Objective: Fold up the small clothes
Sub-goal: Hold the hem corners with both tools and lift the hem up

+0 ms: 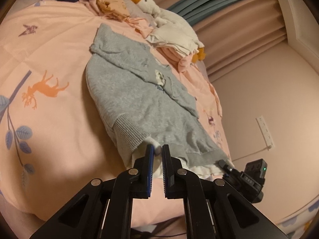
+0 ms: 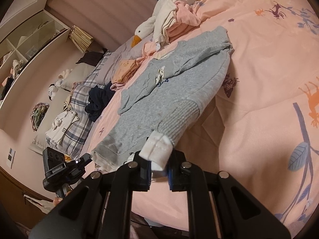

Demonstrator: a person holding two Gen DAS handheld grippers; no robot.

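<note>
The gray sweater [image 1: 139,99] lies flat on the pink bed cover [image 1: 49,59], near the bed's edge. Its sleeves are already folded in across the middle. The bottom part is not folded up yet. The left tongs [image 1: 157,149] are pinched shut on the white hem at one bottom corner. The right tongs [image 2: 159,165] are squeezed on the white hem at the other corner. A folded stack [image 2: 175,25] sits by the toy goose [image 2: 159,18]. A dark heap of clothes [image 2: 99,99] looks not yet folded.
</note>
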